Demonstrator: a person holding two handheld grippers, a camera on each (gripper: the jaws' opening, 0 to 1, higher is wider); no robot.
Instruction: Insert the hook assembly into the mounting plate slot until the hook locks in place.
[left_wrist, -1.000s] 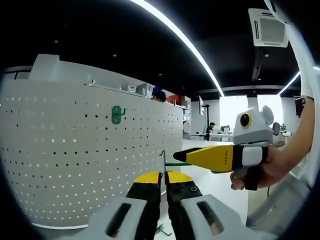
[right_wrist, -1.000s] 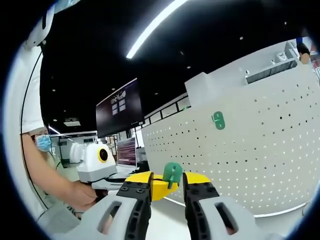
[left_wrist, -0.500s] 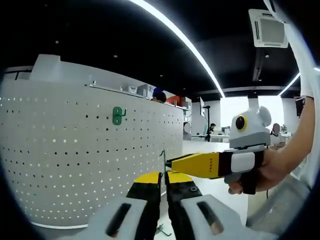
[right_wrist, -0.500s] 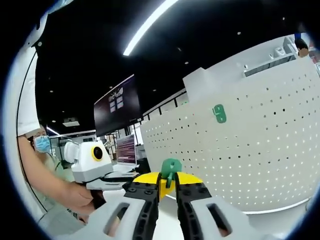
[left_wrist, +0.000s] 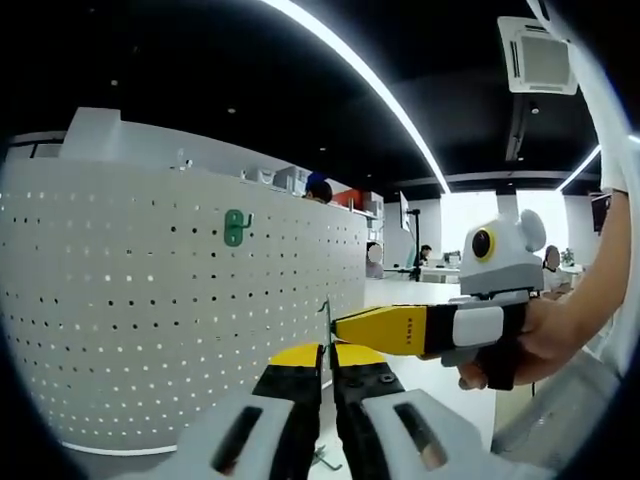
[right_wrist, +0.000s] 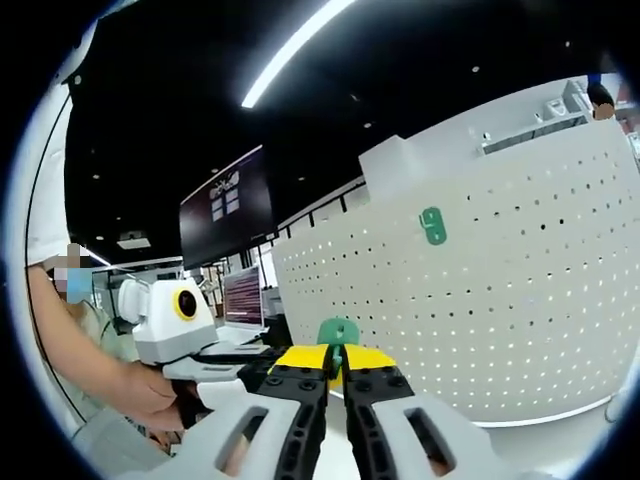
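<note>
A white perforated mounting plate (left_wrist: 150, 310) stands upright on the left of the left gripper view, and a green hook (left_wrist: 234, 229) hangs on it. My left gripper (left_wrist: 327, 350) is shut on the thin metal stem (left_wrist: 326, 315) of a second hook assembly. The right gripper (left_wrist: 342, 326) reaches in from the right, its yellow tips at that stem. In the right gripper view my right gripper (right_wrist: 336, 355) is shut on the assembly's green plate (right_wrist: 338, 331), in front of the mounting plate (right_wrist: 520, 310) with its green hook (right_wrist: 432, 226). The left gripper (right_wrist: 250, 368) comes in from the left.
A person's hand (left_wrist: 545, 345) holds the right gripper, and another hand (right_wrist: 150, 385) holds the left one. A dark monitor (right_wrist: 225, 205) and a laptop screen (right_wrist: 245, 297) stand behind. A white box (left_wrist: 95, 130) sits on top of the mounting plate.
My right gripper's jaws have come together from open to shut on the green plate. In the left gripper view it has slid left up to the stem. The left gripper has stayed shut.
</note>
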